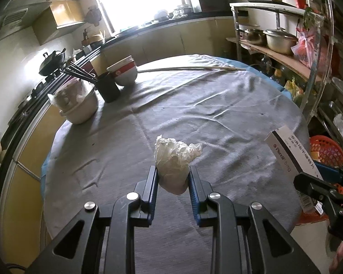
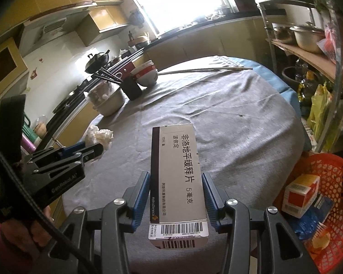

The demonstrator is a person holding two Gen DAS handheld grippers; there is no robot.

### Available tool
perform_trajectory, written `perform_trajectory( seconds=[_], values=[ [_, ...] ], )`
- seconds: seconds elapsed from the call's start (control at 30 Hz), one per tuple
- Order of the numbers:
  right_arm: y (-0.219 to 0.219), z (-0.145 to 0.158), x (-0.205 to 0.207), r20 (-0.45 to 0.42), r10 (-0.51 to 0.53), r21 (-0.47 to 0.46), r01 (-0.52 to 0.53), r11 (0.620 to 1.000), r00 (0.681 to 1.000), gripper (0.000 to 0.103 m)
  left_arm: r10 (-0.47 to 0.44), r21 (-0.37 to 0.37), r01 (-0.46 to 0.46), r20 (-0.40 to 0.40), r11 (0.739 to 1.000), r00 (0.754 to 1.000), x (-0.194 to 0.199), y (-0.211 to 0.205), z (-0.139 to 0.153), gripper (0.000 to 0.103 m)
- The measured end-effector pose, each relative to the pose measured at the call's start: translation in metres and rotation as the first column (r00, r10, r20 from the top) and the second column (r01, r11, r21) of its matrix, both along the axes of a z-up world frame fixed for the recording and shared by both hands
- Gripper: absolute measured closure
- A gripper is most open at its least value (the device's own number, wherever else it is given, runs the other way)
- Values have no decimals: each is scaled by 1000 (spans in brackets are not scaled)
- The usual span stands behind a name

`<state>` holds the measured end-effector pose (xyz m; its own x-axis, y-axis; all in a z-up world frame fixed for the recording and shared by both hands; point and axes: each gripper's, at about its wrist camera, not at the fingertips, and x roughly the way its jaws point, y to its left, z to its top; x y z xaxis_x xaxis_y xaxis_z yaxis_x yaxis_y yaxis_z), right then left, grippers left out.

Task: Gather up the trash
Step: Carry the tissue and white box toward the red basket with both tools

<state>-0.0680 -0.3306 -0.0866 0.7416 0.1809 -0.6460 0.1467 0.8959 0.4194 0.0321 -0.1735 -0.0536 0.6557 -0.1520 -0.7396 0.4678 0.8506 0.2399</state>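
A crumpled white tissue wad (image 1: 173,162) sat pinched between the blue pads of the left gripper (image 1: 173,171), held above the grey-clothed round surface (image 1: 217,118) rather than lying on it. In the right wrist view the same wad (image 2: 100,137) showed at the tip of that gripper (image 2: 96,149), off to the left over the cloth's edge. The right gripper (image 2: 176,182) was clamped on a flat medicine box (image 2: 176,173), white and grey with Chinese print and a barcode at its near end, its long sides pressed by the two pads. From the left wrist view that box (image 1: 290,153) appeared tilted at the right, held above the surface's edge.

Below and to the right of the box, beside the surface, stood an orange mesh basket (image 2: 331,164); inside it lay a small orange-and-white carton (image 2: 301,194) and something blue, partly hidden. At the far left of the surface were a stack of pale bowls (image 1: 80,105) holding a plastic bag, a black cup (image 1: 108,89) of chopsticks, and red-and-white bowls (image 1: 124,72). A long thin stick (image 1: 189,69) lay across the far edge.
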Motion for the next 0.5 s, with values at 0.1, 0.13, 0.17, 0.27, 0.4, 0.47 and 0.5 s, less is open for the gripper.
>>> perform_trajectory(
  seconds=[0.1,0.13,0.17,0.27,0.4,0.47,0.5],
  values=[
    [-4,1,-3,2,-10,2,10,1000,1000,55,-12,6,12,1,1000,1000,-2,-6,0,76],
    [-6,1,-5,2,-14,4,14,1000,1000,55,-17,6,17,0,1000,1000,-3,-8,0,76],
    [-7,2,-6,3,-16,5,16,1000,1000,55,-21,6,21,-2,1000,1000,-4,-9,-1,76],
    [-12,2,-10,5,-31,8,31,999,1000,55,-44,15,44,-2,999,999,-8,-17,-1,76],
    [-20,1,-18,5,-54,13,54,998,999,55,-78,24,78,1,997,997,-16,-30,-1,76],
    [-26,1,-23,4,-67,16,67,998,998,55,-99,30,99,4,995,995,-21,-39,-1,76],
    [-29,0,-26,4,-76,19,76,997,997,55,-107,31,106,4,994,994,-22,-42,0,76]
  ],
)
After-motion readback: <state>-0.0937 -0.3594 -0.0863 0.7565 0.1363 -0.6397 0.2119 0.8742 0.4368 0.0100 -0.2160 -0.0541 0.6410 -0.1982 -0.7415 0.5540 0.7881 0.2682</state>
